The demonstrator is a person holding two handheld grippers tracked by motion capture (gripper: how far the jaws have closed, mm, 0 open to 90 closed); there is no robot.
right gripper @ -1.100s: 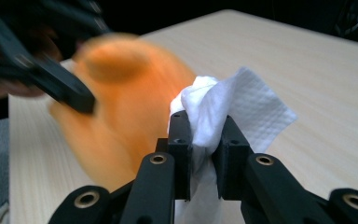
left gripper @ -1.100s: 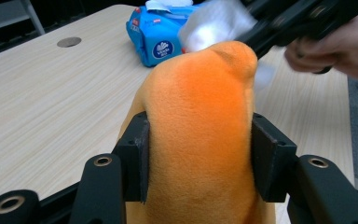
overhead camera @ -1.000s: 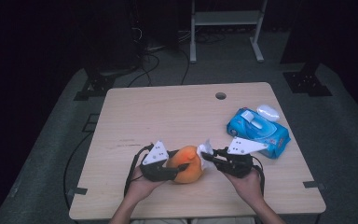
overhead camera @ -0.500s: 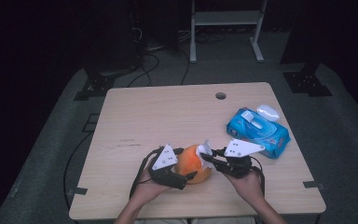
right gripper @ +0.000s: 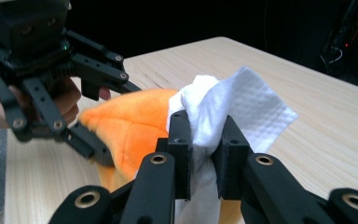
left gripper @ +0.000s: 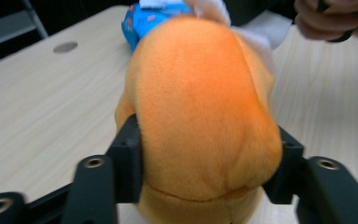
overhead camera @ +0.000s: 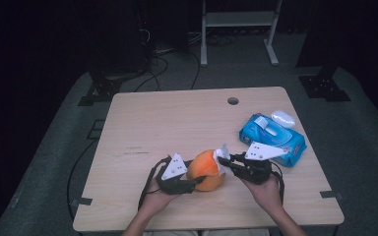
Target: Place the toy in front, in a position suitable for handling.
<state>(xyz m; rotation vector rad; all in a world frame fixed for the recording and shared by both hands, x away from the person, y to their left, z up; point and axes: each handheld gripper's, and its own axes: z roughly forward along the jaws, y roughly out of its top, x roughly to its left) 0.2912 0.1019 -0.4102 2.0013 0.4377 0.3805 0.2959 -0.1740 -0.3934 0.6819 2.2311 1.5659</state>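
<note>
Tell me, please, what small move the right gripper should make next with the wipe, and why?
Probably drag the white wipe across the orange plush toy: the right gripper pinches the wipe against the toy's top, and the left gripper, jaws just closed, clamps the toy steady.

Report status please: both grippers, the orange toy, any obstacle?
Left gripper just closed, clamping orange plush toy. Right gripper shut on white wipe, against toy. Blue wipes pack lies apart, no obstacle.

- Toy (left gripper: 205,102): orange plush cloth, soft and matt.
- Wipe (right gripper: 228,109): white, paper-like, with an embossed texture.
- Table (overhead camera: 177,123): pale wood grain, smooth.
- Pack (overhead camera: 275,135): glossy blue plastic.
- Gripper jaws: matt black plastic.
</note>
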